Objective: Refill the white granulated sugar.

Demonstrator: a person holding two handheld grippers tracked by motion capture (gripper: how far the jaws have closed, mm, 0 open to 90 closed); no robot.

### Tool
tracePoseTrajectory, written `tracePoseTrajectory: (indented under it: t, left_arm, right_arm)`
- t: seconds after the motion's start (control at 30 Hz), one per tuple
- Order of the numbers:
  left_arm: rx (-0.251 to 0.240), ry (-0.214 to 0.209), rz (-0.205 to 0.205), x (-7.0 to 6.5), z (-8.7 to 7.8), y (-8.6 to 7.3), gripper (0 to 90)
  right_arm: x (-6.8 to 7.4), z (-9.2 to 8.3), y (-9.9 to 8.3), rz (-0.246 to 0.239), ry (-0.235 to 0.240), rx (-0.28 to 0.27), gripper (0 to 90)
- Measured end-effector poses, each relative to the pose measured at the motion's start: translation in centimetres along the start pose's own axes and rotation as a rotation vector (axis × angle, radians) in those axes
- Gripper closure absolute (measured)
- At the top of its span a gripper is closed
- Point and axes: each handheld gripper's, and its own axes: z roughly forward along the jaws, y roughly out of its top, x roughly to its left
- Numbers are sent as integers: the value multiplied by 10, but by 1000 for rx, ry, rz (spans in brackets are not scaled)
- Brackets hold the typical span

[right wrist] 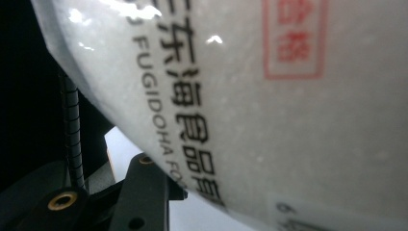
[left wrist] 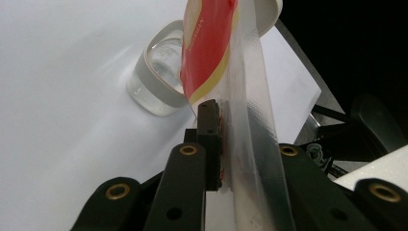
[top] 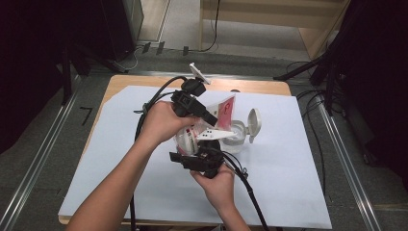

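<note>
A plastic bag (top: 222, 114) of white granules with a red label is held tilted above a clear jar (top: 235, 139), whose flip lid (top: 253, 124) stands open. My left gripper (top: 210, 120) is shut on the bag's flat sealed edge. In the left gripper view the pads (left wrist: 211, 130) pinch the clear film of the bag (left wrist: 207, 48), with the jar (left wrist: 156, 82) below and beyond. My right gripper (top: 204, 150) is shut on the bag's full lower end. In the right gripper view the printed bag (right wrist: 269, 106) bulges over one black finger (right wrist: 144, 190); the other finger is hidden.
The jar stands on a white sheet (top: 144, 178) that covers a wooden table (top: 120, 84). Cables (top: 250, 192) trail from both grippers toward the near edge. Beyond the table lie floor rails and dark stands.
</note>
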Motion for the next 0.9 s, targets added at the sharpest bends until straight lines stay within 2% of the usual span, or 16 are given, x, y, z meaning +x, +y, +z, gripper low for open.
tracePoseTrajectory:
  t: [0.07, 0.23, 0.57, 0.9]
  left_arm:
    - [-5, -3, -5, -1, 0, 2, 828]
    - [17, 13, 9, -3, 1, 7, 827]
    - [22, 17, 17, -5, 1, 8, 824]
    - [12, 13, 24, -5, 3, 8, 823]
  right_arm:
    - [0, -1, 1, -4, -8, -6, 614]
    - [-1, -2, 2, -5, -9, -8, 601]
    - [0, -3, 2, -2, -15, -22, 606]
    - [2, -3, 1, -34, -57, -26, 612]
